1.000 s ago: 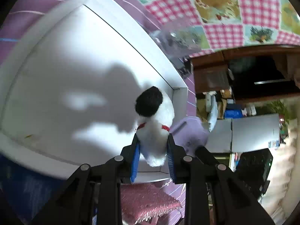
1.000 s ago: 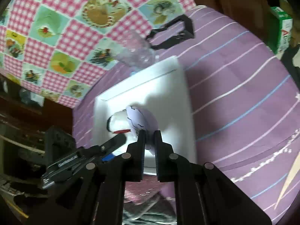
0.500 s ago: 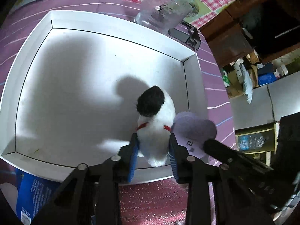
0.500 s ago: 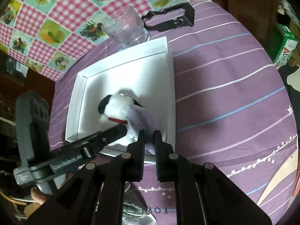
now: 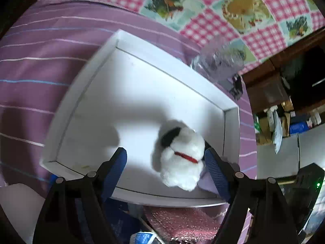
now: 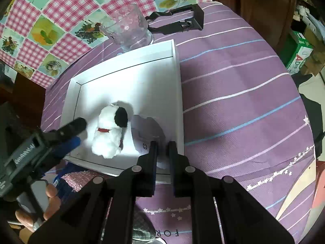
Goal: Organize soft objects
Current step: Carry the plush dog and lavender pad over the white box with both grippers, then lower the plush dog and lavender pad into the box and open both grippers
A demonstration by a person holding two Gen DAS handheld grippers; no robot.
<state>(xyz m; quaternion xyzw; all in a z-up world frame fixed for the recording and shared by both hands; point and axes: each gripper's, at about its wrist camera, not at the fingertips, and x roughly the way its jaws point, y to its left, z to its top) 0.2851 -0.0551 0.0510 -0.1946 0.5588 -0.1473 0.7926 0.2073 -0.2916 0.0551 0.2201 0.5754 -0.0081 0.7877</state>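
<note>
A white plush dog (image 5: 182, 154) with a black ear and a red collar lies in the white tray (image 5: 162, 61). My left gripper (image 5: 165, 152) straddles it with its jaws opening wide, and the left pad stands well clear of the fur. From the right wrist, the dog (image 6: 105, 136) rests near the tray's (image 6: 178, 81) front wall, beside the left gripper (image 6: 76, 133). A pale lavender soft piece (image 6: 146, 128) lies in the tray's front right corner. My right gripper (image 6: 162, 144) still pinches its near edge while its jaws begin opening.
A glass cup of pink beads (image 6: 128, 30) and a black clamp (image 6: 178, 22) stand behind the tray. A pink glittery item (image 5: 182, 221) and a blue packet lie in front of it. A striped purple cloth (image 6: 243, 101) covers the table. A hand (image 6: 48, 193) holds the left gripper.
The left jaws have spread wide and let go of the plush dog, which now lies in the tray. The right gripper has brought the lavender piece down beside it.
</note>
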